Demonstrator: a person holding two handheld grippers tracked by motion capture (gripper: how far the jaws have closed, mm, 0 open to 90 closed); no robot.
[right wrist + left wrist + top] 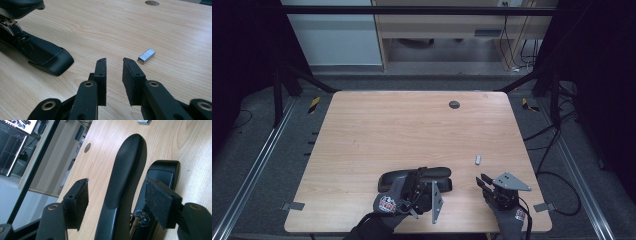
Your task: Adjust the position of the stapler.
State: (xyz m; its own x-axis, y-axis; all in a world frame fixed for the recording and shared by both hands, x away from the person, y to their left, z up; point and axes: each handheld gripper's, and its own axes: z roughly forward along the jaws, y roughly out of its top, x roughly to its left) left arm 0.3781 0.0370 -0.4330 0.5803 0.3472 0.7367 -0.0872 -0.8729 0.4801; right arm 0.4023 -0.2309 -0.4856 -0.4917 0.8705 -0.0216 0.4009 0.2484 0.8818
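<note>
— What am I working with?
— A black stapler (417, 179) lying near my edge of the surface (387, 125), top arm lifted, spring showing. My left claw (120, 202) straddles that arm, pads (160, 205) clear of it, holding nothing.
— And the right claw (114, 80)?
— Partly open, empty, aimed at a staple strip (146, 56) just ahead.
— Handling?
— I judge the stapler rigid, hefty, glossy; I'd grip the base. The strip looks light and brittle; take its long sides.

Left gripper (424, 176) turned on side, jaws apart; right gripper (482, 181) level, jaws parted.
</note>
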